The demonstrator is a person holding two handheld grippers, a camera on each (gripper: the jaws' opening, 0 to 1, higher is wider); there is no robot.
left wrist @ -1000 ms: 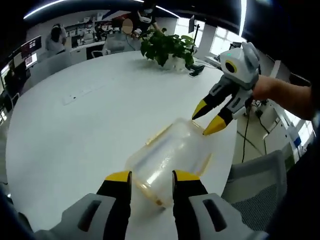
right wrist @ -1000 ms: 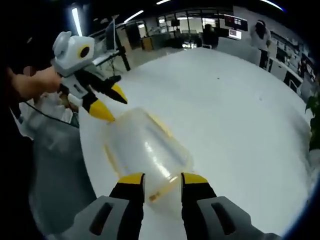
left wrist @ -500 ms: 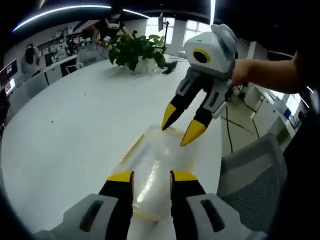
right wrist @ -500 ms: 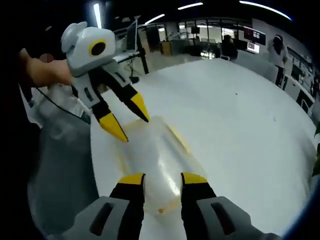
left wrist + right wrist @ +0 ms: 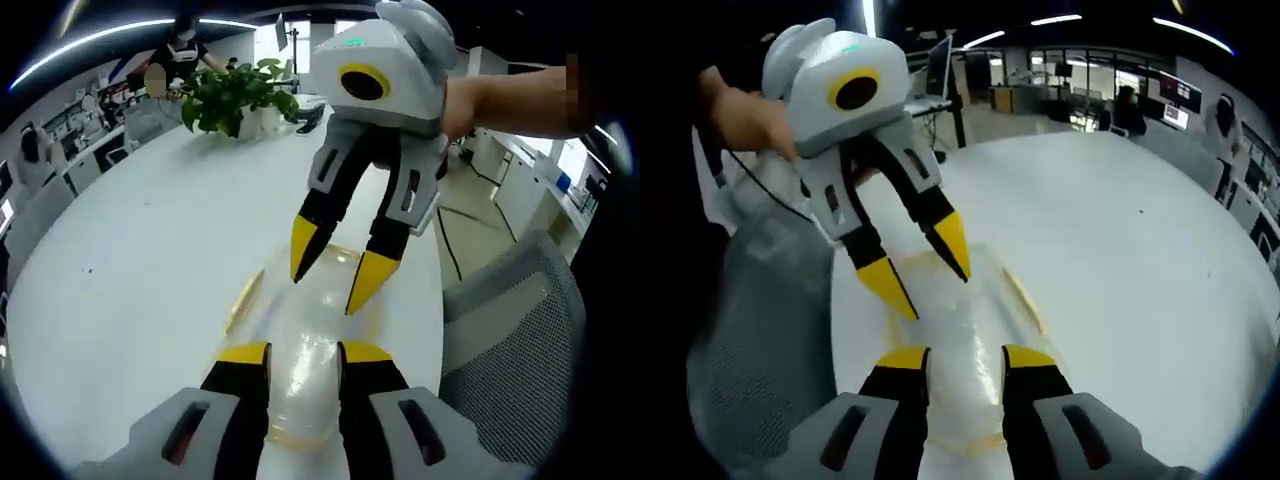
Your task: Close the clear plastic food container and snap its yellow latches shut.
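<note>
The clear plastic food container lies near the edge of the white table, lid on. A yellow latch sticks out along its side. My left gripper is open, its jaws straddling the container's near end. My right gripper, held by a hand, is open and points down over the far end. In the right gripper view the container runs between my right gripper's jaws, with a yellow latch at its side. The left gripper hangs open over its far end.
A potted plant stands at the table's far side. A grey mesh chair sits just off the table edge beside the container, also seen as the chair. People sit at desks in the background.
Both grippers have drawn closer together over the container, each now larger in the other's view. The container has stayed on the table.
</note>
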